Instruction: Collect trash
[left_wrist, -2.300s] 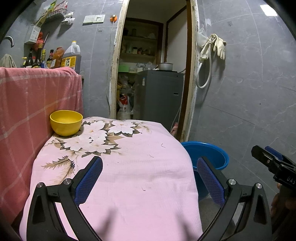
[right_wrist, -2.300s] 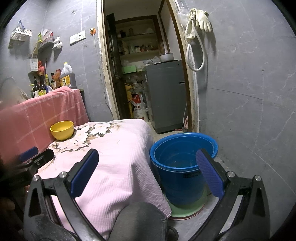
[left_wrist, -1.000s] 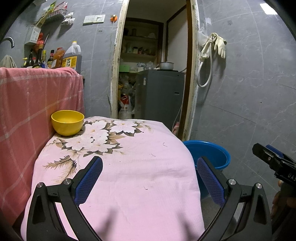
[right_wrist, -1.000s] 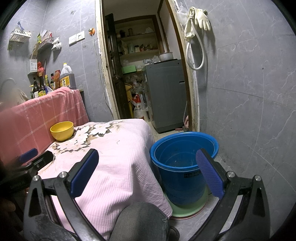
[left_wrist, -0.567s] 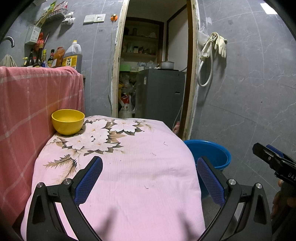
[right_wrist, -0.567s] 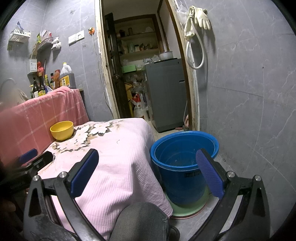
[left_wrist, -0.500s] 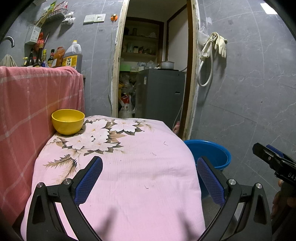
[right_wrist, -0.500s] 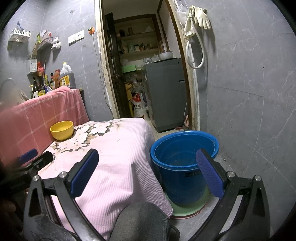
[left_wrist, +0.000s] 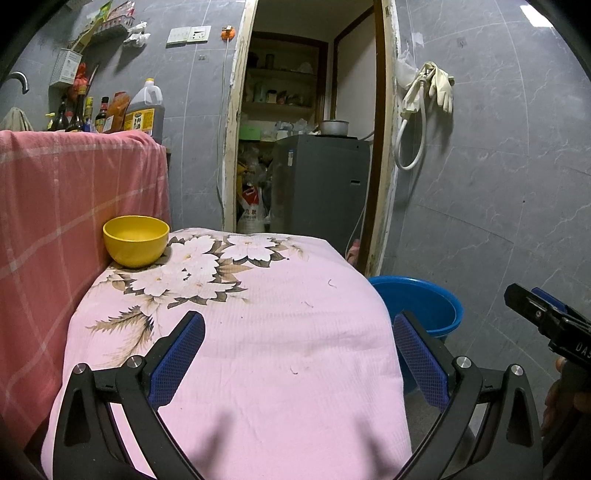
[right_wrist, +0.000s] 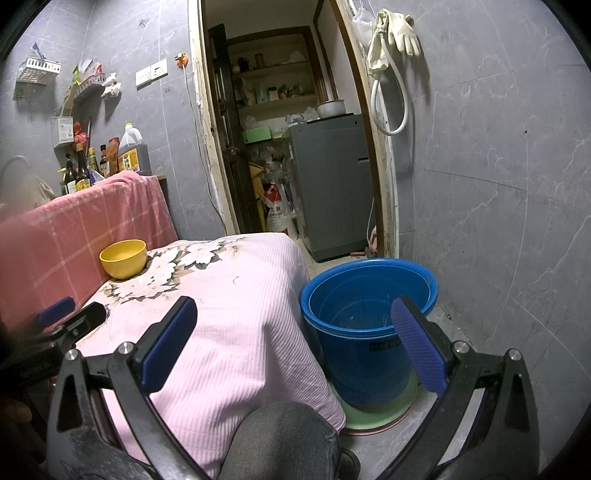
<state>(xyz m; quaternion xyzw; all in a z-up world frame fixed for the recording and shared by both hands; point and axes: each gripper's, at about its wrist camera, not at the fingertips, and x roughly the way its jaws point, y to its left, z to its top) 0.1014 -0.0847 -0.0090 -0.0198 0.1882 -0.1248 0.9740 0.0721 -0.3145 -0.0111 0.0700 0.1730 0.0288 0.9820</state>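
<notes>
A table under a pink floral cloth (left_wrist: 258, 332) (right_wrist: 229, 314) lies ahead. A few tiny dark scraps (left_wrist: 331, 283) lie on the cloth. A yellow bowl (left_wrist: 136, 240) (right_wrist: 123, 258) stands at its far left corner. A blue bucket (right_wrist: 365, 314) (left_wrist: 424, 306) stands on the floor right of the table. My left gripper (left_wrist: 295, 354) is open and empty above the table's near end. My right gripper (right_wrist: 295, 339) is open and empty, between table edge and bucket; it also shows in the left wrist view (left_wrist: 546, 321).
A pink checked cloth (left_wrist: 55, 221) covers a counter left of the table, with bottles (left_wrist: 144, 110) on top. An open doorway (left_wrist: 306, 147) with a grey appliance (left_wrist: 321, 184) lies beyond. A grey tiled wall (left_wrist: 498, 184) is to the right. My knee (right_wrist: 280, 439) is below the right gripper.
</notes>
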